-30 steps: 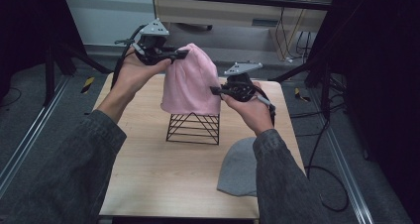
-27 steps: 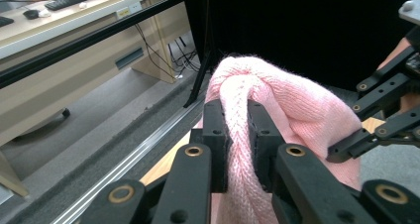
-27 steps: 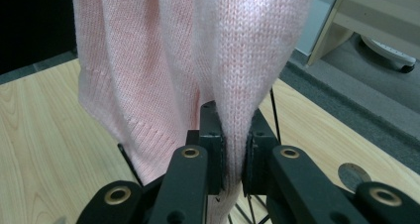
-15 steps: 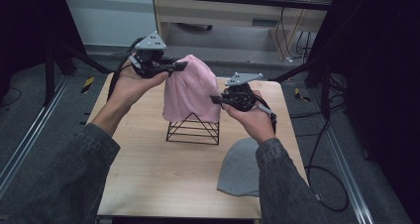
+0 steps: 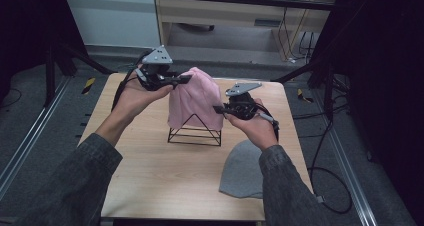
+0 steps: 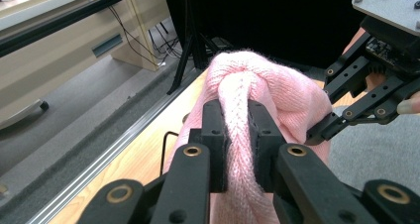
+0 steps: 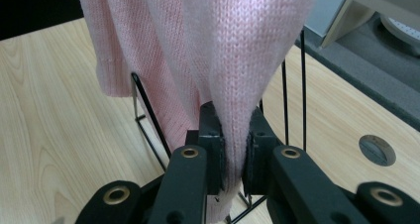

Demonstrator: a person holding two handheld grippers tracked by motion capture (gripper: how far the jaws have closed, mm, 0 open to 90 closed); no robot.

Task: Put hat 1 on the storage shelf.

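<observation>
Both claws are pinching the pink knit hat [image 5: 194,102]: left claw [image 5: 183,79] at its top, right claw [image 5: 218,109] lower. It is lifting higher off the wire stand [image 5: 195,133] now.

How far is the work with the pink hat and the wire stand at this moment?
Done: nothing looks finished yet. In hand: the left gripper and the right gripper are both shut on the pink hat, which hangs over the black wire stand. Left, probably: the grey hat lies untouched on the table.
</observation>
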